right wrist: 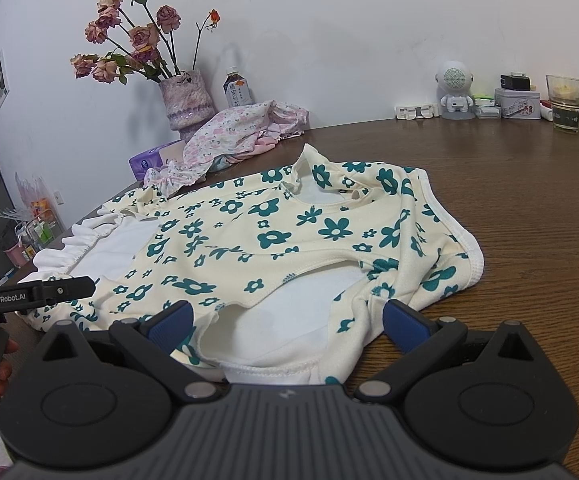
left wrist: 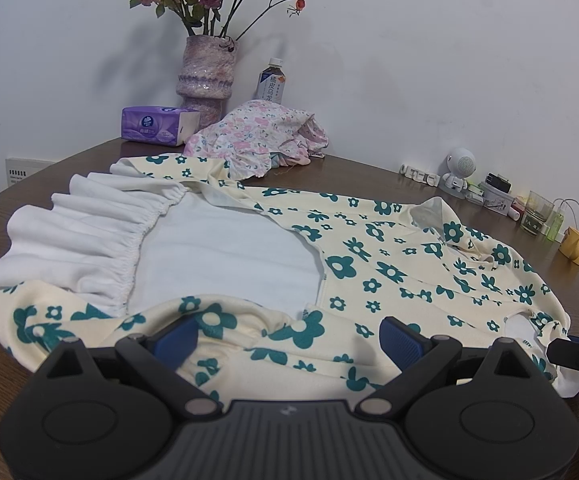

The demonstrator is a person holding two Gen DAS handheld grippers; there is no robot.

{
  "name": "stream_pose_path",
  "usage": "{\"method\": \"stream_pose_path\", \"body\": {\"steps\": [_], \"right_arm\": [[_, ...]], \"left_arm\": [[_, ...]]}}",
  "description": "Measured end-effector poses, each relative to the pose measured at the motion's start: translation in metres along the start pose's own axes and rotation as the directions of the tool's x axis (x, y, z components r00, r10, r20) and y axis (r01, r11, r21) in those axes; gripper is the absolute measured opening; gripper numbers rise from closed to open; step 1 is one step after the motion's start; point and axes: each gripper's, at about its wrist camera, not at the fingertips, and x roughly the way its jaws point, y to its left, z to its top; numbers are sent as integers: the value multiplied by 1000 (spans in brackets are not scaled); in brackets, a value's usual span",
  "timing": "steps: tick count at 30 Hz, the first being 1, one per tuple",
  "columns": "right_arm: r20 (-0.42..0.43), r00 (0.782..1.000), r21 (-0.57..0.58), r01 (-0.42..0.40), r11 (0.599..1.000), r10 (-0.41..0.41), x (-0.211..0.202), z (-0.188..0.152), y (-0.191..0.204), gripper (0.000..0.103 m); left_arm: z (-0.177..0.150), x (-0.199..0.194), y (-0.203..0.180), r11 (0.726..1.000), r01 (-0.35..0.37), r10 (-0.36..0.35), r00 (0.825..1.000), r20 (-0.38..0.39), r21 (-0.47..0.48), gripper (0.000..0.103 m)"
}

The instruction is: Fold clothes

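Note:
A cream dress with teal flowers (left wrist: 389,256) lies spread on the brown table (left wrist: 361,172), part of it turned back so its white lining and gathered white ruffle (left wrist: 89,232) show. My left gripper (left wrist: 289,338) is open at the near edge, with a bunched fold of the dress lying between its blue fingers (left wrist: 401,338). In the right wrist view, the same dress (right wrist: 249,232) shows its neck opening at the far side. My right gripper (right wrist: 287,326) is open around the near sleeve edge. The left gripper (right wrist: 49,292) shows at the left, over the hem.
A pink floral garment (left wrist: 261,132) is heaped at the back. Behind it stand a vase of dried roses (left wrist: 205,76), a purple tissue pack (left wrist: 159,124) and a bottle (left wrist: 271,82). A small white robot figure (right wrist: 455,92), a tin and a glass (right wrist: 563,100) line the far right edge.

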Motion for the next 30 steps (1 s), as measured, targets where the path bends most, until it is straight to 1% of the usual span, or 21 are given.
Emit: {"method": "stream_pose_path", "body": {"steps": [30], "right_arm": [[-2, 1000, 13, 13, 1000, -13, 0, 0, -1, 103]], "left_arm": [[0, -1, 0, 1000, 2, -2, 1000, 6, -4, 97]]}}
